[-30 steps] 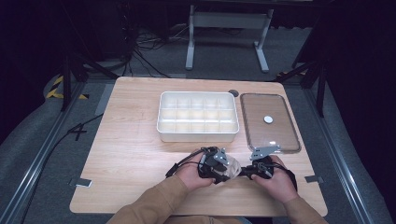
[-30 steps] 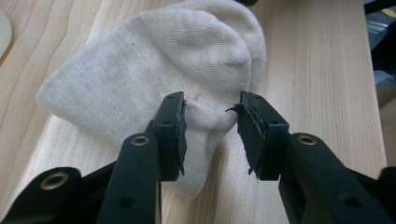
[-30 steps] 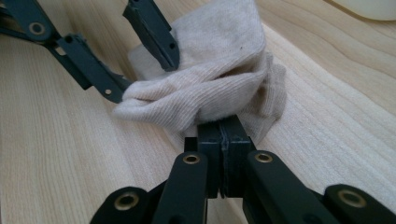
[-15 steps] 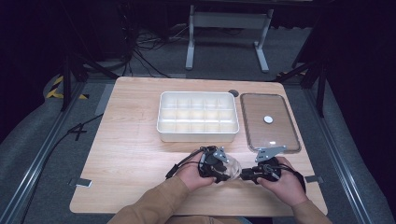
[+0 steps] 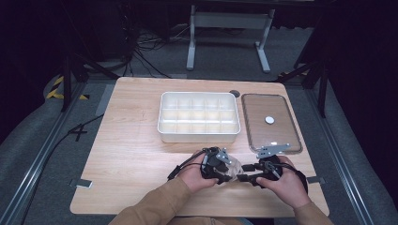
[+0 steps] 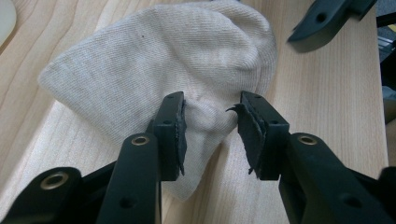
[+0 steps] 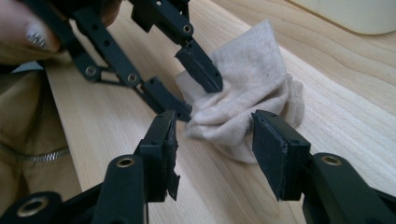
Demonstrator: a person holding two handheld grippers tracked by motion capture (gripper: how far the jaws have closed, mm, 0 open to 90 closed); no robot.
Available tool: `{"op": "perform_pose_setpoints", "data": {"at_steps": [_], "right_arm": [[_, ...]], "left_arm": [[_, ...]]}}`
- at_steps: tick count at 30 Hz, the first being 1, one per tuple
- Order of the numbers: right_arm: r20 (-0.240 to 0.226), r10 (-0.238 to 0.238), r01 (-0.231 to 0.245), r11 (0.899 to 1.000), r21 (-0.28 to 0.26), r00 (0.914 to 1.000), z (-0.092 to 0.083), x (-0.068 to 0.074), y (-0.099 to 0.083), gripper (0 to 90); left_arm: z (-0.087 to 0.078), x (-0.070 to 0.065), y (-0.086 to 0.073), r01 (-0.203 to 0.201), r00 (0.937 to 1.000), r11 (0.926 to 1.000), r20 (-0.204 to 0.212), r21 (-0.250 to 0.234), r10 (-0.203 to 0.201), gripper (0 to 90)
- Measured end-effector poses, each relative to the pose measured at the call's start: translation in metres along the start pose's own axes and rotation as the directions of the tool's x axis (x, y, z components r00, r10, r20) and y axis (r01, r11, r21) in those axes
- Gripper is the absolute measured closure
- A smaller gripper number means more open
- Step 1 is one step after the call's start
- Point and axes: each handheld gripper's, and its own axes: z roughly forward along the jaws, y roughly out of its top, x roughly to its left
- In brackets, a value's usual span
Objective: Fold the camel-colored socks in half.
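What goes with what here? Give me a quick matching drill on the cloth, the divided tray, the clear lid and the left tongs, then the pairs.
Things:
1. beige cloth
2. white divided tray
3. clear lid
4. left tongs

Descriptions:
A. flat on the table, right of the tray, a small white disc on it
B. crumpled on the wood at the near edge, between both tongs
C. open, jaws either side of a fold of fabric
D. mid-table, compartments look empty

Pairs: 1-B, 2-D, 3-A, 4-C
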Motion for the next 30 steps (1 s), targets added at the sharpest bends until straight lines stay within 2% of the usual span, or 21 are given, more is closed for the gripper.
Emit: {"op": "perform_pose_setpoints", "data": {"at_steps": [3, 9, 12, 16, 18, 22, 27, 30], "right_arm": [[0.018, 0.019, -0.019, 1.000, 0.005, 0.9997, 0.006, 0.002, 0.003, 50.2], [0.056, -0.015, 0.014, 0.999, 0.032, 0.9983, 0.009, 0.004, 0.006, 76.4], [0.073, -0.042, 0.039, 0.999, 0.038, 0.9964, 0.009, 0.006, 0.008, 83.7], [0.086, -0.050, 0.049, 0.999, 0.017, 0.9950, 0.005, 0.008, 0.010, 86.3], [0.088, -0.057, 0.056, 0.998, 0.011, 0.9945, 0.003, 0.008, 0.011, 86.4], [0.092, -0.102, 0.103, 0.995, -0.016, 0.9905, -0.003, 0.011, 0.016, 86.5], [0.109, -0.158, 0.163, 0.986, -0.040, 0.9813, -0.007, 0.012, 0.022, 86.4], [0.112, -0.182, 0.189, 0.981, -0.047, 0.9768, -0.004, 0.009, 0.023, 86.4]], "left_arm": [[0.000, -0.001, 0.000, -0.002, 1.0000, 1.0000, -0.001, 0.001, 0.002, 61.5], [-0.001, -0.002, 0.000, -0.009, 1.0000, 1.0000, -0.001, -0.001, 0.009, 60.2], [-0.004, -0.002, -0.001, -0.009, 0.9999, 0.9999, 0.004, -0.005, 0.009, 58.5], [-0.013, -0.001, -0.003, -0.005, 1.0000, 1.0000, -0.002, -0.008, 0.005, 54.9], [-0.018, 0.000, -0.004, 0.010, 0.9999, 0.9997, -0.003, -0.020, -0.010, 53.6], [-0.027, 0.004, -0.007, 0.022, 0.9997, 0.9989, -0.010, -0.041, -0.022, 53.2], [-0.026, 0.007, -0.010, 0.030, 0.9995, 0.9988, -0.008, -0.038, -0.030, 52.7], [-0.021, 0.005, -0.010, 0.013, 0.9999, 0.9996, 0.004, -0.026, -0.013, 52.4]]}}
